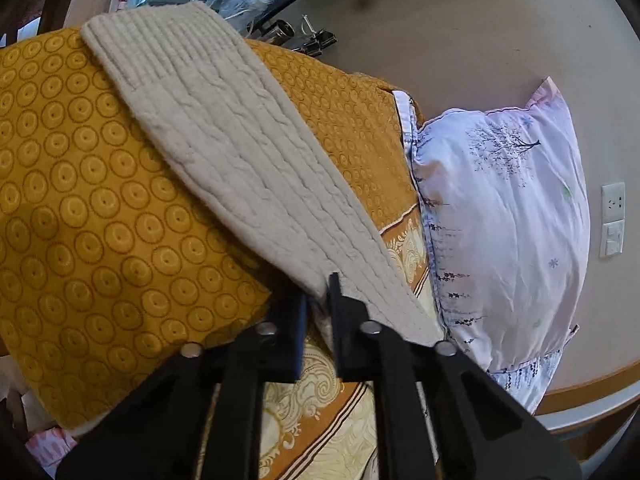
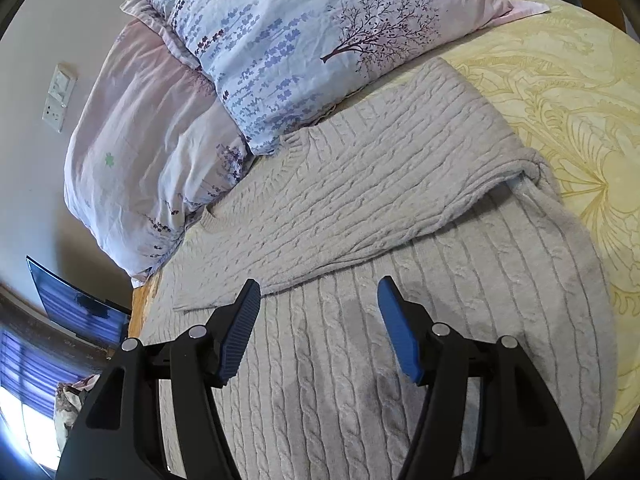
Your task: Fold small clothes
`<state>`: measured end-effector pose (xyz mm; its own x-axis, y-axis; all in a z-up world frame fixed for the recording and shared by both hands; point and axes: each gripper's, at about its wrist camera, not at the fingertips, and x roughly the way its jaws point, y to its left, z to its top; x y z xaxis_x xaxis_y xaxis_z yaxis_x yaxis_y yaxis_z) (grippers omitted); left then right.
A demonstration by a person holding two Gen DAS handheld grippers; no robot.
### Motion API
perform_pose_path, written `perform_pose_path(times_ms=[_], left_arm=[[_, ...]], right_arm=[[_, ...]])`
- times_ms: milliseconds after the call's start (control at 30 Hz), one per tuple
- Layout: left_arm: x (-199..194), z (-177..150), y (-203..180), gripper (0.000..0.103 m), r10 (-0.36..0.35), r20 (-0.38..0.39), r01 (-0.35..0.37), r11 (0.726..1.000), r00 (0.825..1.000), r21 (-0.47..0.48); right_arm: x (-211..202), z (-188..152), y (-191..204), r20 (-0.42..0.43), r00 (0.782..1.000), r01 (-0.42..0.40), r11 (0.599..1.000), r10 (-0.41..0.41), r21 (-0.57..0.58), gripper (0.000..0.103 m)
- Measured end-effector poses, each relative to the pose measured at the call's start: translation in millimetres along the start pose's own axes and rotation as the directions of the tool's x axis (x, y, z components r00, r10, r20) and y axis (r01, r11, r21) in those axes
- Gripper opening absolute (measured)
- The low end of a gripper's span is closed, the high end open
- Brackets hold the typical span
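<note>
A beige cable-knit sweater lies flat on the bed, with one sleeve folded across its body. My right gripper hovers open just above the sweater's body, and its blue pads hold nothing. In the left wrist view the other sleeve stretches from its ribbed cuff at the upper left down to my left gripper. That gripper is shut on the sleeve's near end, and the sleeve drapes over a mustard blanket.
The mustard blanket with a ring pattern is bunched up at the left. Two floral pillows lie against the wall beyond the sweater's collar. Yellow patterned sheet shows to the right. Binder clips and clutter sit behind the blanket.
</note>
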<state>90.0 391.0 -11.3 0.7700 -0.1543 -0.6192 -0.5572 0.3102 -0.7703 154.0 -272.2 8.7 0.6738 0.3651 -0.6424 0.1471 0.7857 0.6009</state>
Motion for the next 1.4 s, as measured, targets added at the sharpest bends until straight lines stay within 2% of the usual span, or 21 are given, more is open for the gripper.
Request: perform_pose_path(times_ms=[100,233,333,400,533,600,667,767,833,900,967,1000,1033,1067,1133,1200,1233,1267,1300,1333,1400], left_arm=[[-8,0,-20,0.007,-0.026,0.028,0.024,0.998,0.999,0.049],[-11,-9,-80,0.006,-0.132,0.018,0.128,0.979,0.991,0.16],[-6,-27,-137,0.006,-0.206,-0.025,0.205,0.943,0.978,0.261],[5,-49,-177,0.006,-0.25,-0.077,0.261,0.909,0.965,0.324],[32,-99,-229,0.006,-0.284,-0.206,0.346,0.846,0.936,0.405],[53,-137,-247,0.006,-0.284,-0.298,0.393,0.817,0.911,0.422],[73,-170,-255,0.006,-0.275,-0.377,0.428,0.8,0.884,0.421],[108,-222,-257,0.006,-0.235,-0.483,0.457,0.788,0.843,0.413],[126,-250,-254,0.006,-0.189,-0.517,0.446,0.784,0.835,0.432],[146,-280,-246,0.007,-0.114,-0.549,0.416,0.781,0.828,0.466],[155,-295,-234,0.011,-0.049,-0.572,0.397,0.769,0.819,0.501],[155,-299,-229,0.012,-0.019,-0.574,0.384,0.762,0.819,0.522],[152,-299,-224,0.02,-0.005,-0.575,0.379,0.757,0.818,0.533],[147,-295,-220,0.036,-0.007,-0.574,0.381,0.754,0.819,0.535],[133,-281,-209,0.049,-0.028,-0.541,0.371,0.757,0.841,0.538],[116,-253,-193,0.05,-0.048,-0.461,0.33,0.764,0.886,0.555],[111,-244,-186,0.05,-0.05,-0.435,0.313,0.77,0.899,0.556],[107,-229,-177,0.05,-0.046,-0.393,0.275,0.788,0.918,0.55],[107,-218,-171,0.05,-0.037,-0.366,0.244,0.806,0.93,0.54],[108,-208,-166,0.049,-0.025,-0.345,0.216,0.822,0.938,0.527],[111,-193,-154,0.045,-0.003,-0.313,0.171,0.842,0.95,0.511]], right_arm=[[0,1,2,0.003,1.0,-0.014,1.0,0.014,-0.01,0.063],[-5,1,6,0.015,0.999,-0.031,0.999,0.032,-0.03,0.063],[-11,3,7,0.03,0.999,-0.037,0.998,0.039,-0.049,0.063],[-15,3,5,0.041,0.998,-0.036,0.998,0.038,-0.053,0.063],[-24,7,-2,0.064,0.997,-0.029,0.999,0.032,-0.046,0.063],[-26,8,-6,0.071,0.997,-0.023,0.999,0.026,-0.043,0.063],[-27,9,-9,0.072,0.997,-0.02,0.999,0.022,-0.038,0.063],[-27,8,-11,0.065,0.998,-0.017,0.999,0.02,-0.044,0.063],[-26,7,-8,0.055,0.998,-0.014,0.998,0.018,-0.06,0.063],[-24,8,-2,0.04,0.999,-0.018,0.996,0.022,-0.087,0.063],[-23,9,9,0.024,0.999,-0.025,0.991,0.028,-0.132,0.063],[-23,10,13,0.02,0.999,-0.028,0.988,0.031,-0.152,0.063],[-23,11,22,0.014,0.999,-0.032,0.981,0.035,-0.19,0.063],[-22,12,28,0.009,0.999,-0.035,0.975,0.038,-0.219,0.063],[-20,14,46,-0.003,0.999,-0.046,0.955,0.048,-0.292,0.063],[-14,12,76,-0.028,0.998,-0.068,0.906,0.062,-0.419,0.063],[-10,10,88,-0.038,0.997,-0.077,0.883,0.067,-0.464,0.062],[-3,5,106,-0.053,0.996,-0.093,0.84,0.077,-0.534,0.059],[6,-3,126,-0.069,0.994,-0.105,0.79,0.079,-0.604,0.058],[12,-8,137,-0.08,0.994,-0.112,0.757,0.079,-0.644,0.056],[33,-25,167,-0.124,0.989,-0.149,0.67,0.085,-0.728,0.053]])
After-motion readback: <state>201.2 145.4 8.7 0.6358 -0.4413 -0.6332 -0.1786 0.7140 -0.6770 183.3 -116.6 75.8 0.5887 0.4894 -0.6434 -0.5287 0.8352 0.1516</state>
